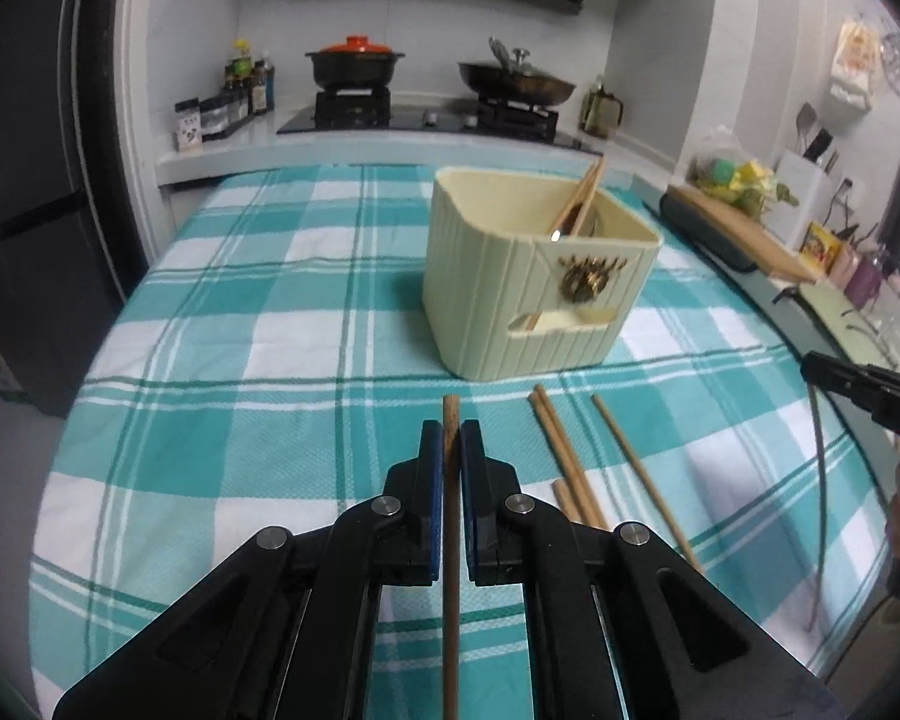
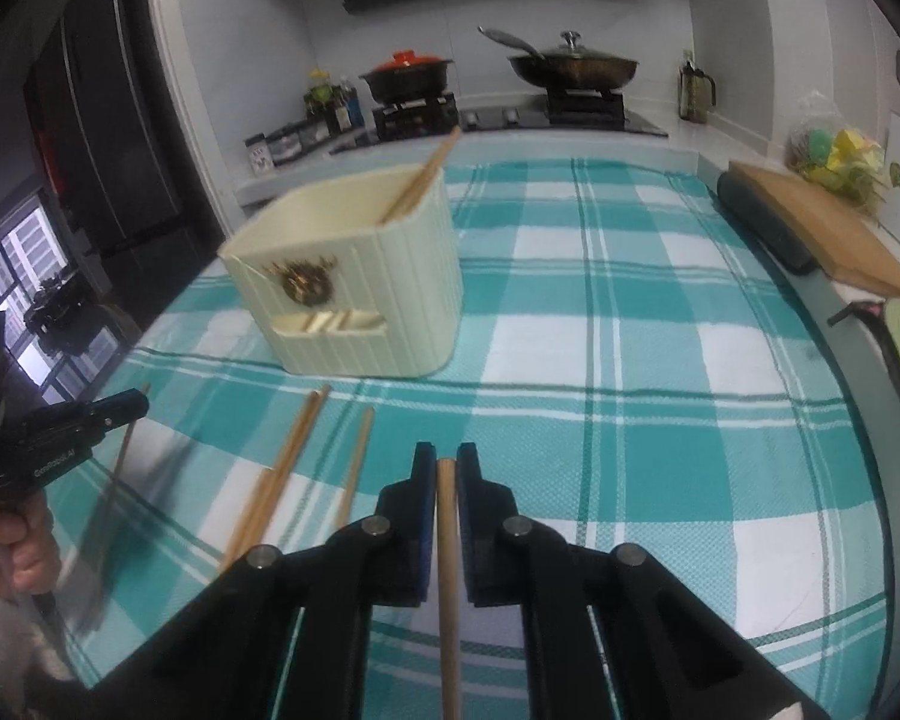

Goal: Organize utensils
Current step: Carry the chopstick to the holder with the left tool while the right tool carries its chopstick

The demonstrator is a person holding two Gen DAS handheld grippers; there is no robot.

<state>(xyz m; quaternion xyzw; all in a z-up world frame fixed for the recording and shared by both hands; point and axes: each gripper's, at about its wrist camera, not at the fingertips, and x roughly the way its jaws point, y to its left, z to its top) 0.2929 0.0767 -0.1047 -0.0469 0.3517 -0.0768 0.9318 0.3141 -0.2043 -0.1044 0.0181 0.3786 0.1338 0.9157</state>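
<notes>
Left wrist view: both claws carry a chopstick each, with the sorting partly done.

The left claw (image 1: 450, 438) is closed on a darker chopstick (image 1: 450, 540) and the right claw (image 2: 446, 468) is clamped on a lighter chopstick (image 2: 447, 570), both seemingly held clear of the checked surface (image 1: 240, 360). The cream holder (image 1: 510, 300) already has a few chopsticks (image 1: 582, 198) leaning inside. Three loose chopsticks (image 1: 570, 468) lie on the cloth just in front of the holder. Judging by this, the two gripped sticks need dropping in, then the loose ones.
</notes>
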